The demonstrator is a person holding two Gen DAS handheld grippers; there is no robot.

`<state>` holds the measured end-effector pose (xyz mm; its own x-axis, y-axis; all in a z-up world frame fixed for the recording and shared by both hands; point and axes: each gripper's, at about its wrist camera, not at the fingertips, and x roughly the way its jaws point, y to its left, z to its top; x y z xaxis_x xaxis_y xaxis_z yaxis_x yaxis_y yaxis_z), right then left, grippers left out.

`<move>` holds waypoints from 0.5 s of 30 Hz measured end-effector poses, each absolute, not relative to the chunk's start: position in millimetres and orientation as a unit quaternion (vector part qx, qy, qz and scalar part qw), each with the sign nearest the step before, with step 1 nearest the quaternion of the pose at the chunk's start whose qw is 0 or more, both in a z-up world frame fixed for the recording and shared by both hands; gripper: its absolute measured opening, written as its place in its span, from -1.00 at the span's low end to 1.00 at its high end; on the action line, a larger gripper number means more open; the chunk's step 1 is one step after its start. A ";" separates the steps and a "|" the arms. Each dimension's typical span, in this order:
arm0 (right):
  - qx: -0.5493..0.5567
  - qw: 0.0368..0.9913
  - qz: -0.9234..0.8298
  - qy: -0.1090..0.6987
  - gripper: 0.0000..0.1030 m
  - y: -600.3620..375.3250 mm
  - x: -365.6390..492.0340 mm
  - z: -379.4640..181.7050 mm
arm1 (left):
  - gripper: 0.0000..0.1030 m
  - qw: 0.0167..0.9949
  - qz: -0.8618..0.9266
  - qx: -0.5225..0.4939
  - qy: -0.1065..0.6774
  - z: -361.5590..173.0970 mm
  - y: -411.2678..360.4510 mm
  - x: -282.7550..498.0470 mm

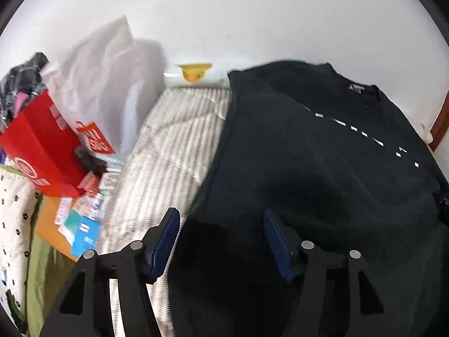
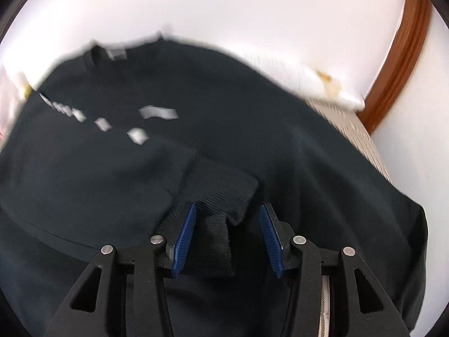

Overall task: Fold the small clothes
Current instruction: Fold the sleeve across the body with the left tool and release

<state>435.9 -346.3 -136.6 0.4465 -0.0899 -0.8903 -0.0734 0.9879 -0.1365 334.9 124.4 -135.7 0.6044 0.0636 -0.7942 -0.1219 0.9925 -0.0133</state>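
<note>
Your right gripper point(image 2: 227, 236) hangs low over the black sweatshirt point(image 2: 252, 129), blue pads point(image 2: 183, 241) spread apart, and a ribbed cuff point(image 2: 216, 250) of that same garment sits in the gap between them, not pinched by either pad; a second ribbed band lies just beyond the fingertips. Your left gripper point(image 1: 221, 238) hovers at the near left edge of the sweatshirt point(image 1: 322, 168), jaws wide apart with nothing between them, the left pad over the striped bedding point(image 1: 174, 151) and the right pad over the dark fabric. Further out, the sweatshirt spreads front-up across the bed, a broken line of white print point(image 1: 364, 134) running over the chest, and the neckline with its small label point(image 1: 355, 88) lies at the far end by the white wall point(image 1: 252, 14). Off to your left, a red box point(image 1: 42, 143), a white plastic bag point(image 1: 103, 84) with red lettering, and loose cards and packets crowd the bedside. At the far edge, a white item with a yellow patch point(image 1: 196, 74) rests against the wall, and a brown wooden frame point(image 2: 404, 64) curves along the far right.
</note>
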 end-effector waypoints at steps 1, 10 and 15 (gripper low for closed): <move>-0.069 0.850 -0.007 0.522 -0.10 -349.7 433.2 -134.6 | 0.16 0.893 0.056 -0.029 0.446 -139.4 122.8 336.6; -0.033 0.855 -0.006 0.518 -0.03 -371.4 387.4 -99.3 | 0.16 0.883 0.060 -0.046 0.464 -142.6 130.2 324.1; -0.015 0.859 -0.024 0.512 0.25 -388.7 340.6 -87.9 | 0.20 0.881 0.058 -0.041 0.467 -138.0 130.0 291.1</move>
